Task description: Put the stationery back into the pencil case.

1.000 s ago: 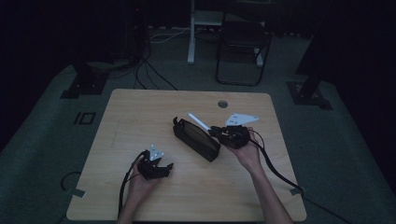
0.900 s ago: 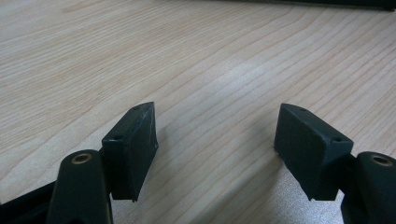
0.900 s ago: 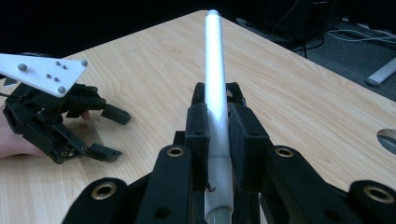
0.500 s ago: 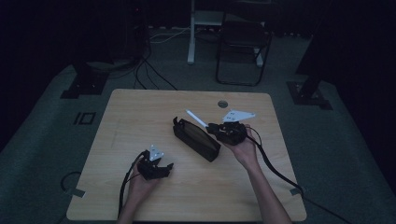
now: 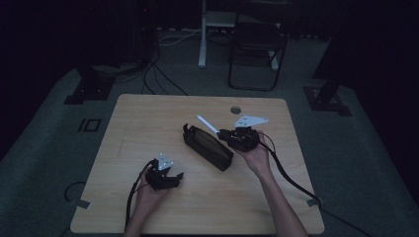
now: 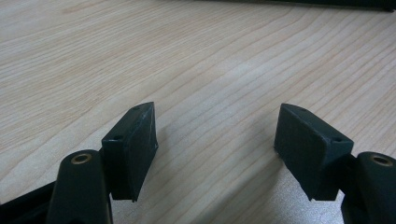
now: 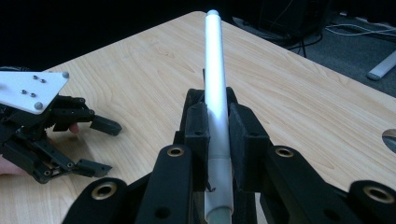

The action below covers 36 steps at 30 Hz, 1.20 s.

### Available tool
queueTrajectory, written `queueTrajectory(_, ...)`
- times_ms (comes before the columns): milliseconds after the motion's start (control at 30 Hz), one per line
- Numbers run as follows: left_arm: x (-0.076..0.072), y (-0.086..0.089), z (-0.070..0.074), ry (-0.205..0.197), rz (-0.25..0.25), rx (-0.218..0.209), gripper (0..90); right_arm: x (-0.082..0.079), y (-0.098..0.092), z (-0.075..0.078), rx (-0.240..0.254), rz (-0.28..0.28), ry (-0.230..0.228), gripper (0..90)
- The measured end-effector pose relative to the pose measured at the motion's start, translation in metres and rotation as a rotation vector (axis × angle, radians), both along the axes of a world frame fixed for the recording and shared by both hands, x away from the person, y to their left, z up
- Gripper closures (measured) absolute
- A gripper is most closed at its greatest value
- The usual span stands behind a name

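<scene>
A: Right tongs (image 5: 221, 131) shifted slightly toward the long black zipped fabric pouch (image 5: 208, 146) since earlier, clamping the slim white plastic pen (image 7: 216, 93).

B: Yep, left tongs (image 6: 215, 140) gape empty over the light wooden desk (image 5: 148, 123).

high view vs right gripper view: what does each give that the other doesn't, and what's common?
High view alone: the dark pouch lying slantwise mid-table, the person's forearms, and a chair on the floor beyond the table.

Right gripper view alone: close detail of the grip, both pads pressed on the white pen partway along its barrel, its far tip pointing away over the wood.

Both: the pen in the right gripper, the left gripper open over bare tabletop, and the light wooden table.
</scene>
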<state>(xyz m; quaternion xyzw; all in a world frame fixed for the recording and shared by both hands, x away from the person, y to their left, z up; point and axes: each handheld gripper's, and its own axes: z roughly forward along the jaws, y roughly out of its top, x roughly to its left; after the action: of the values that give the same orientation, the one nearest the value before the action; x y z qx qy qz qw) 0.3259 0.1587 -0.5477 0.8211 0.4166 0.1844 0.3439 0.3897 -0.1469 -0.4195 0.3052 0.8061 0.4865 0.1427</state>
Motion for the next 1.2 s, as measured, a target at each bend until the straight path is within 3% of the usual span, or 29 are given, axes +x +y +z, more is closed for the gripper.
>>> queueTrajectory(1200, 0.000, 0.000, 0.000, -0.001, 0.000, -0.004, 30.2, 0.014, 0.005, -0.013, 0.003, -0.026, 0.029, 78.7)
